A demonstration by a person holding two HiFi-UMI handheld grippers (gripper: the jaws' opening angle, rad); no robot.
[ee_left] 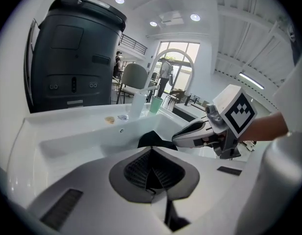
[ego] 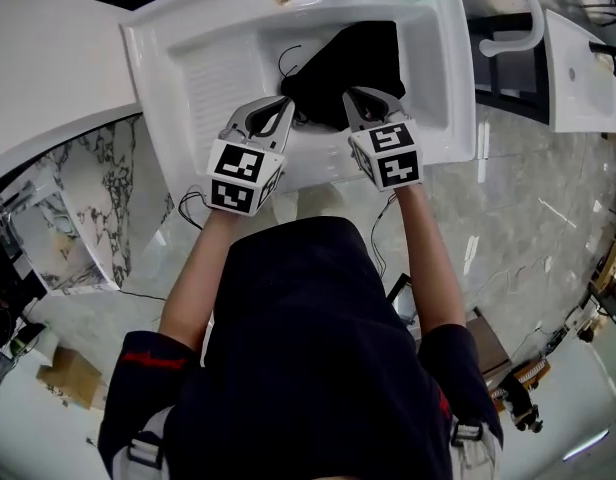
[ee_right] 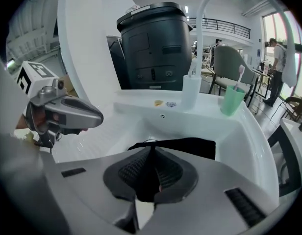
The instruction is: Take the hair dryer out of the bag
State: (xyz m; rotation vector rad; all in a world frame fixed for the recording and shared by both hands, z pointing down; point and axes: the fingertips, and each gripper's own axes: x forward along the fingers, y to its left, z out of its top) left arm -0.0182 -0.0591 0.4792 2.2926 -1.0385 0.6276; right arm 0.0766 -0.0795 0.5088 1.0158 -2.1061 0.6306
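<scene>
tools, two, closed: left tool and right tool; one black bag.

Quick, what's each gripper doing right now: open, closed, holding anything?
Left gripper: closed, holding nothing.
Right gripper: closed, holding nothing.

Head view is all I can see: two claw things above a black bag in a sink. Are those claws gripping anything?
Observer: No. Each gripper's own view shows it: the left gripper and the right gripper both have their jaws together, nothing between them.
Visitor: What stands beyond the sink?
Observer: A tall dark machine, behind the back ledge.
Visitor: And that green thing at the top edge?
Observer: A green cup holding a toothbrush, beside the tap.
</scene>
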